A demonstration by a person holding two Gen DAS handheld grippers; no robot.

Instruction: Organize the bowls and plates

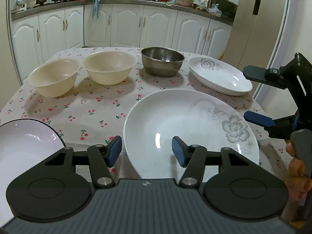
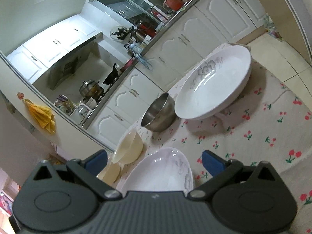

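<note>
A large white flowered plate (image 1: pixel 175 120) lies on the cherry-print tablecloth (image 1: pixel 87 107) in front of me. My left gripper (image 1: pixel 146 152) is open and straddles the plate's near-left rim, one pad outside it and one over its inside, neither pressing. My right gripper (image 1: pixel 251 95) is open, rolled on its side at the plate's right rim. In the right wrist view the same plate (image 2: pixel 161 171) shows between the right gripper's (image 2: pixel 155 162) spread pads. Behind stand two cream bowls (image 1: pixel 54 78) (image 1: pixel 109 67), a steel bowl (image 1: pixel 162 61) and a second flowered plate (image 1: pixel 220 76).
A black-rimmed white plate (image 1: pixel 23 142) lies at the near left. A hand (image 1: pixel 296 167) grips the right tool. White kitchen cabinets (image 1: pixel 126 25) run behind the table and a fridge (image 1: pixel 263 29) stands at the right. The table's far edge is close behind the bowls.
</note>
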